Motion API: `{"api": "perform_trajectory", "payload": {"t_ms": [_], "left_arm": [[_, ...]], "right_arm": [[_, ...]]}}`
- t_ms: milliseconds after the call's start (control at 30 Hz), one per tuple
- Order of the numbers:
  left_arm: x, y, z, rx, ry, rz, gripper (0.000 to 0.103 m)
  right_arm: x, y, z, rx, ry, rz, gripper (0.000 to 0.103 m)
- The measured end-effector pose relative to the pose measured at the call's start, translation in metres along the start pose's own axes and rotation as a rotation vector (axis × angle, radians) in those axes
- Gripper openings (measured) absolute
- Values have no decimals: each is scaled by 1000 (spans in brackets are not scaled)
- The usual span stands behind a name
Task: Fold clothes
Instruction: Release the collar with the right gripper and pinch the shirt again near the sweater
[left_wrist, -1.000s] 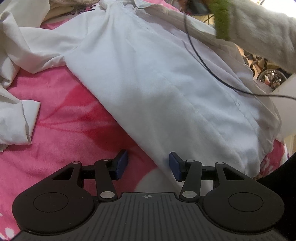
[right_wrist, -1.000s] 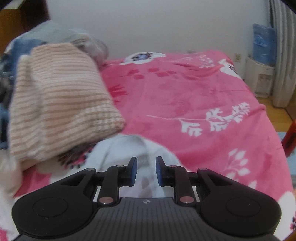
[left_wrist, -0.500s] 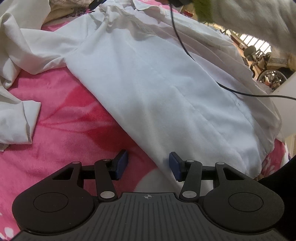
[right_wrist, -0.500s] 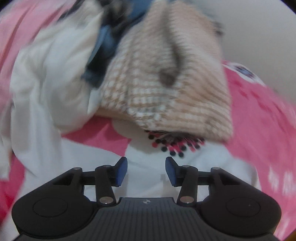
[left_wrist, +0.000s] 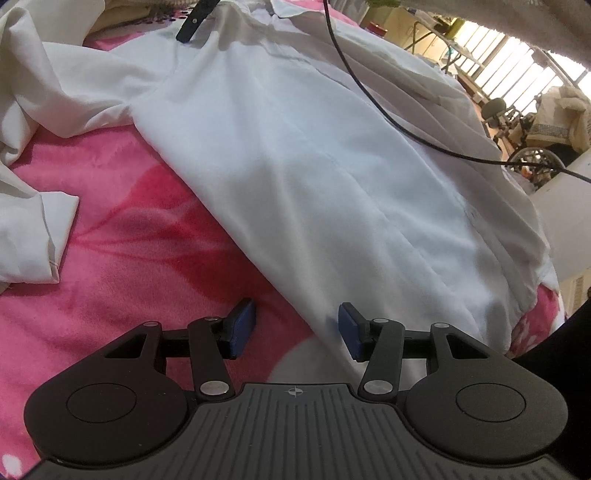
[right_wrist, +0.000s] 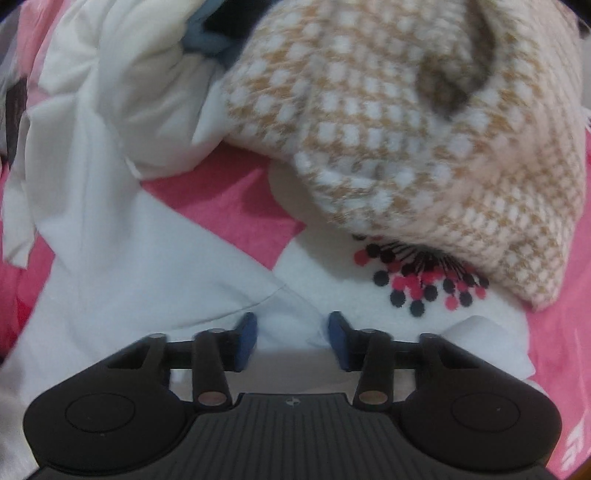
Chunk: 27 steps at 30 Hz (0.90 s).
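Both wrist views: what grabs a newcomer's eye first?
In the left view, a big white shirt sprawls across the bright pink blanket, with a black cable draped over it. In the right view, a fuzzy beige-and-white checked knit fills the top, heaped over a white cloth with red and black dots.

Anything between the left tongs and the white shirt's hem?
Nothing visible blocks them. The left tongs hang open right at the shirt hem on the pink blanket, one pad over the fabric edge. A black cable crosses the shirt farther up, near the collar side, away from the hem.
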<state>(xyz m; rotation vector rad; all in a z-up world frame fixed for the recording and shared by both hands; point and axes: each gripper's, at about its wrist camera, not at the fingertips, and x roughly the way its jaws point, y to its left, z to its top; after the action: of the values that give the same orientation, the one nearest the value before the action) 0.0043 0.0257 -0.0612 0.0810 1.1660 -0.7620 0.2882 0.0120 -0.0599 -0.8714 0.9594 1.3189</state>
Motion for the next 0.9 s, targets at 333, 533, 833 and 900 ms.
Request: {"api": "perform_trajectory", "payload": {"t_ms": [333,533,833,900], "left_arm": [[1,1,2,-18,7,-8,50],[2,-2,3,-17,7,1,50],[0,-2,3,-39,4,8,50],[0,-1,3,-49,2,8,50]], "right_arm": [[-23,11,0,2,-205,-56,0],[3,13,-6,36,-203,-100,1],[-42,-7,-34,332,-377,-140,38],[-63,-11,-49,405,-422,-134,38]]}}
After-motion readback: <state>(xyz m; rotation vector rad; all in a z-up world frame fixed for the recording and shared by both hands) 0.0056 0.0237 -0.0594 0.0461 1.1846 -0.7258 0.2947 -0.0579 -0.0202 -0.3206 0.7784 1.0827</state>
